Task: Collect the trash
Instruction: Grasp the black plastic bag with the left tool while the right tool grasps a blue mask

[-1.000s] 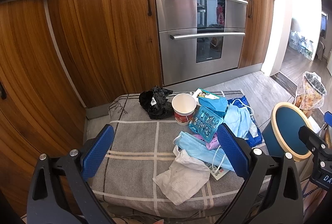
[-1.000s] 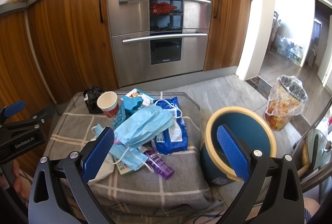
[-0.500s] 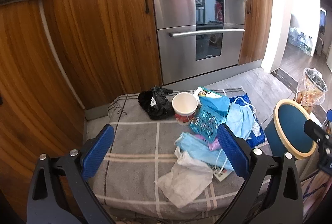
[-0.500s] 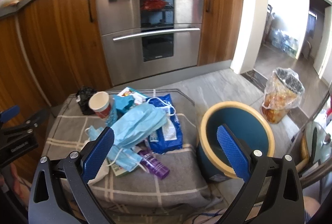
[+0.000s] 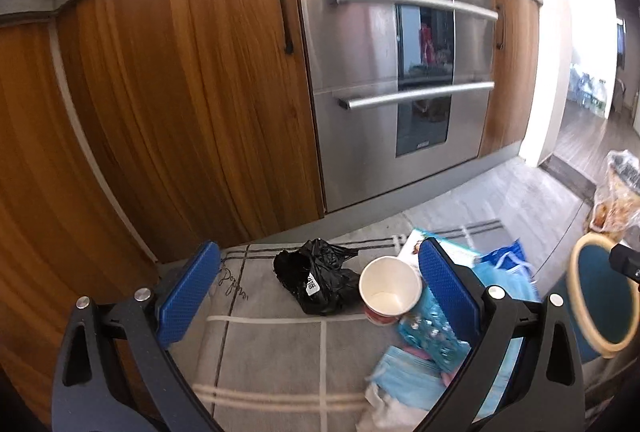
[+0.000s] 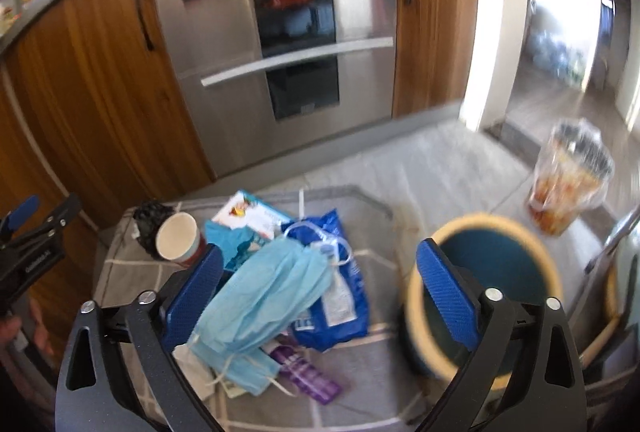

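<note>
Right wrist view: right gripper (image 6: pixel 320 292) jaws spread above face mask (image 6: pixel 268 296); soft, light, floppy, best pinched mid-fold. Left gripper (image 5: pixel 318 290) jaws spread too, empty.

- Brushed, shiny steel oven (image 5: pixel 394 80)
- Glossy wood-grain cabinet door (image 5: pixel 192 92) left of the oven
- Crinkled black plastic bag (image 5: pixel 316 280)
- Matt woven checked cloth (image 5: pixel 280 360)
- Paper cup (image 5: pixel 390 290)

Trash piled on a grey checked cloth (image 6: pixel 352 384). Far left: crumpled black bag (image 5: pixel 316 280), touching a white paper cup (image 5: pixel 390 290) standing upright and empty. Middle: light blue face masks (image 6: pixel 264 304), draped over a blue packet (image 6: pixel 340 296). Near: purple wrapper (image 6: pixel 304 372). Right: blue bin (image 6: pixel 484 292) with a yellow rim, mouth wide and upward.
</note>
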